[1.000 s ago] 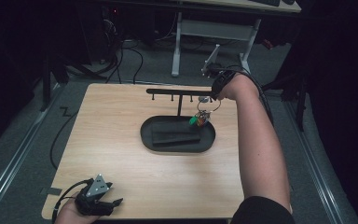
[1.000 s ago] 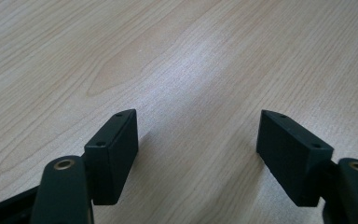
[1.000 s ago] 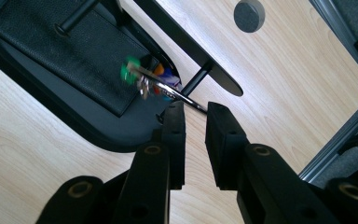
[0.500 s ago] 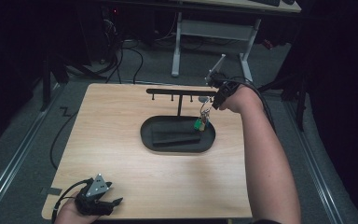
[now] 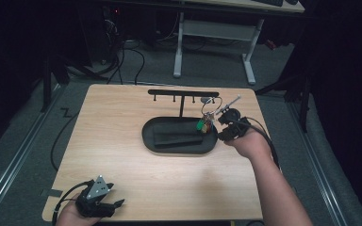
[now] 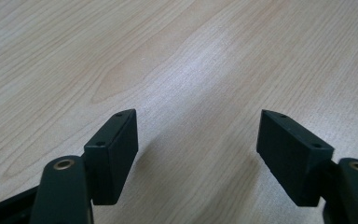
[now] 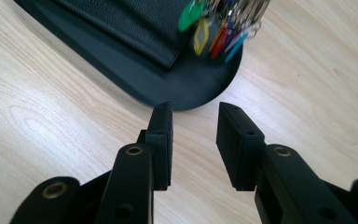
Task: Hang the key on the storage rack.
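Observation:
A bunch of keys (image 5: 204,123) with green, yellow and red tags hangs from the right end of a black hook rack (image 5: 183,93), over the black oval tray (image 5: 146,137). A black wallet (image 5: 172,135) lies in the tray. My right gripper (image 5: 222,127) is just right of the tray's end, apart from the keys. Its jaws have just been opening, and nothing is between them. In the right gripper view the gripper (image 7: 195,114) faces the tray rim (image 7: 186,95), with the wallet (image 7: 126,23) and key tags (image 7: 216,30) beyond. My left gripper (image 5: 117,205) rests open at the near left corner; its jaws (image 6: 198,121) span bare wood.
The wooden table (image 5: 122,165) has open surface left of and in front of the tray. Its right edge runs close behind my right hand. A white desk frame (image 5: 212,42) and cables stand on the floor beyond the far edge.
My right gripper has drawn away from the keys at the rack's right end, moving nearer and lower to beside the tray, with its jaws wider. The keys stay hanging. My left gripper has not moved.

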